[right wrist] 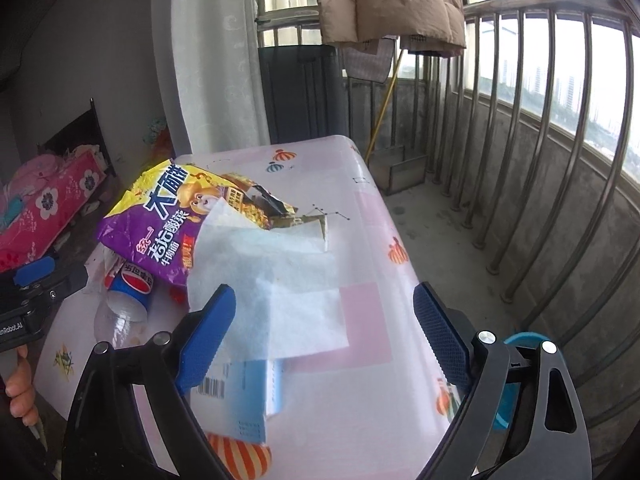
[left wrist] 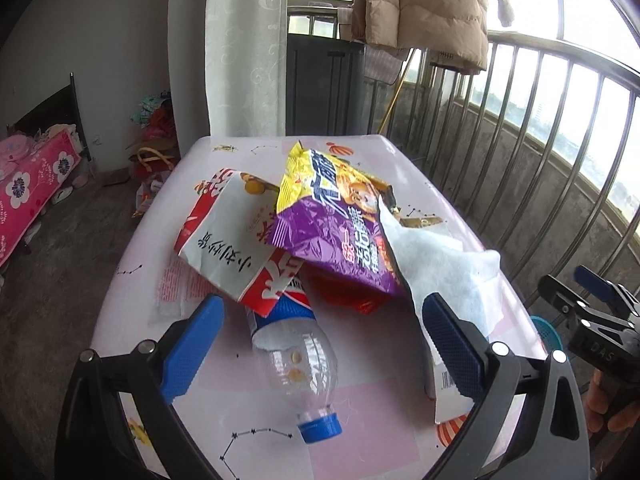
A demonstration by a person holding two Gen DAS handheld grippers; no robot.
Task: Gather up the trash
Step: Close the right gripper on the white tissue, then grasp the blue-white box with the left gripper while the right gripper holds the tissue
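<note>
Nearest the cameras, both blue-padded black grippers hover over the near edge of the pink-and-white patterned table (right wrist: 360,184), each with its jaws wide apart and nothing between them: the left gripper (left wrist: 320,356) frames a clear plastic bottle with a blue cap (left wrist: 298,364), which lies on its side with the cap pointing at the near edge, while the right gripper (right wrist: 324,340) sits over a white-and-blue paper packet with a barcode (right wrist: 240,396) close to that edge. Partly covering the packet is a white tissue sheet (right wrist: 272,280) (crumpled at its far end), which spreads toward the middle of the table. Beyond it, a purple-and-yellow crinkled snack bag (left wrist: 328,220) rests on the bottle's labelled end, and a red-and-white paper bag (left wrist: 228,248) leans beside it toward the left edge. A blue round bin rim (right wrist: 520,340) shows just off the right edge. Far behind, a tan puffer jacket (right wrist: 392,0) hangs above the metal balcony railing (right wrist: 560,120).
</note>
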